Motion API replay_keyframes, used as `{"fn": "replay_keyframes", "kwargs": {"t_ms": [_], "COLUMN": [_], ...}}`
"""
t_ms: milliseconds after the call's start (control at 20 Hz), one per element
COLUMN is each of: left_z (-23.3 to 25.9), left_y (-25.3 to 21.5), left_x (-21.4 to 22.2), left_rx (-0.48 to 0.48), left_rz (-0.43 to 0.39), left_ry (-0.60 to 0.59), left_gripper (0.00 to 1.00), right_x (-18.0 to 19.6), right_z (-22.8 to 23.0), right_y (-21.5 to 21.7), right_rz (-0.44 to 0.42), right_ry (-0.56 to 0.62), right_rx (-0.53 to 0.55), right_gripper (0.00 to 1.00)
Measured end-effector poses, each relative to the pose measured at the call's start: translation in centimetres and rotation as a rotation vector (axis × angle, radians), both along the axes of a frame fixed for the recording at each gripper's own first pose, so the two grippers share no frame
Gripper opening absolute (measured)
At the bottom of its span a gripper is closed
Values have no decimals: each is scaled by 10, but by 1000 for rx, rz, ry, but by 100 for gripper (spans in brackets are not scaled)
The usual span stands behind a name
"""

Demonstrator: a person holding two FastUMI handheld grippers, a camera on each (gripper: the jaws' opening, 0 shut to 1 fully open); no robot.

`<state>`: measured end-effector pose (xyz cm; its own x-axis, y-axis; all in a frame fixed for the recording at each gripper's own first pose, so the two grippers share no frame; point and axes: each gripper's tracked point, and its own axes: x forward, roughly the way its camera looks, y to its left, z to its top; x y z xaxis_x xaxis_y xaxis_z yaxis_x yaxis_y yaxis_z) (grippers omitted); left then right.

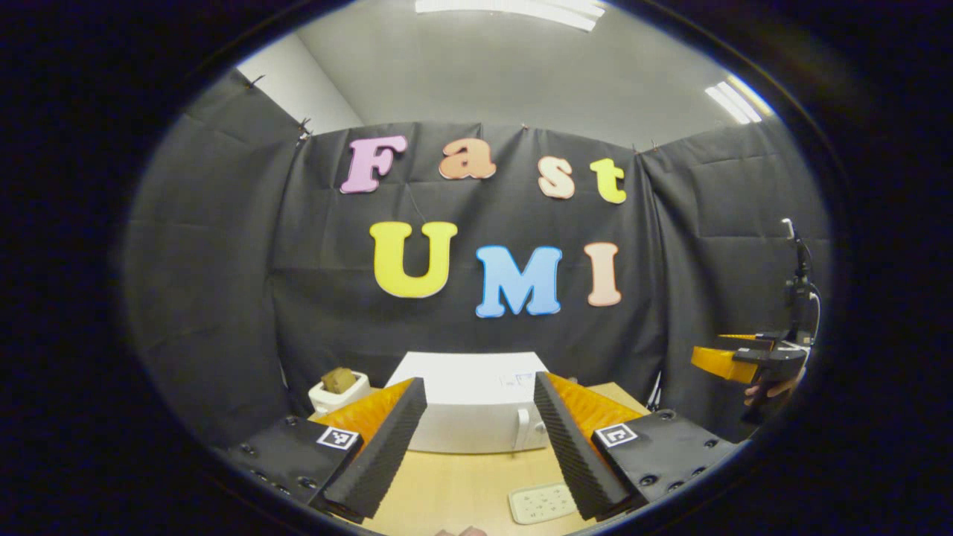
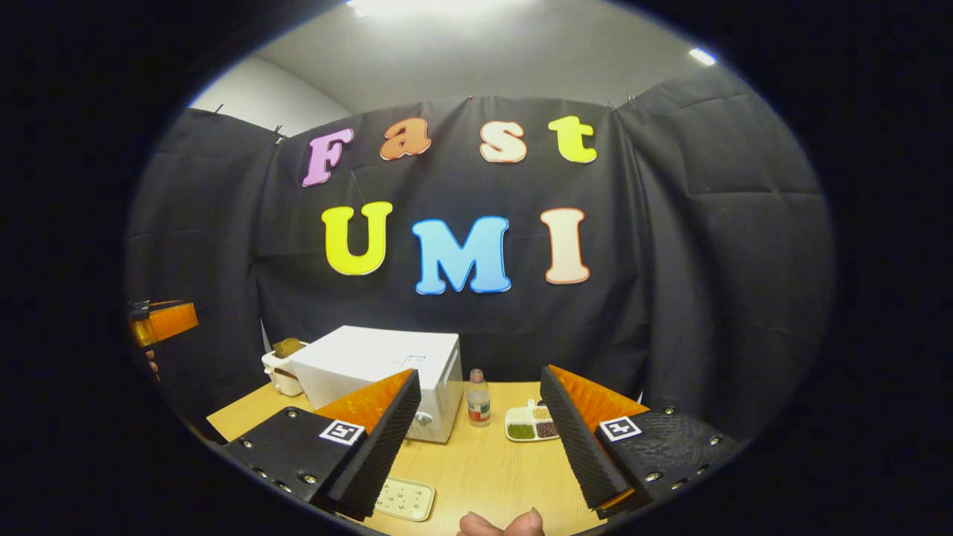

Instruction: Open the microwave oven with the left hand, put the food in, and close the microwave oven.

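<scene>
- The brown lump of food (image 1: pixel 339 379) sits in a small white holder (image 1: pixel 327 398) at the far left of the pale wooden desk (image 1: pixel 461 484), just beside the oven. It looks light and crumbly; I would grip it gently at its sides.
- The white box-shaped microwave oven (image 1: pixel 469 406) stands closed, mid-desk. Its vertical white door handle (image 1: pixel 523 429) looks rigid: my hold point.
- My left gripper (image 1: pixel 480 439) fingers are apart, empty.
- My right gripper (image 2: pixel 480 439) fingers are apart, empty.

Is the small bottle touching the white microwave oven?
Apart. The right gripper view shows bare table between the bottle and the microwave oven.
</scene>
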<state>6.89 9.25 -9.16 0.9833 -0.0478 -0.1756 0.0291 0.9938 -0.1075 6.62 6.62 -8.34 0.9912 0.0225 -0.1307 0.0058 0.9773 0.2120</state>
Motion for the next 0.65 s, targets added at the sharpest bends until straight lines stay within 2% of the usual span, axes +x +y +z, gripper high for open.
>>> {"fn": "replay_keyframes", "kwargs": {"t_ms": [50, 100, 150, 350, 650], "left_z": [19, 32, 41, 39, 36], "left_y": [6, 15, 23, 44, 66], "left_x": [4, 5, 6, 7, 8], "left_rx": [-12, -21, -27, -42, -69], "left_rz": [4, 10, 14, 7, -15], "left_ry": [-28, -46, -57, -52, -53], "left_gripper": [99, 94, 94, 94, 94], "right_x": [0, 0, 0, 0, 4], "right_z": [18, 35, 50, 83, 67], "right_y": [1, 6, 14, 36, 61], "right_rz": [-21, -28, -24, -26, -25], "right_ry": [-19, -36, -51, -101, -35], "right_rx": [2, 7, 10, -2, 38], "right_gripper": [94, 99, 98, 98, 98]}}
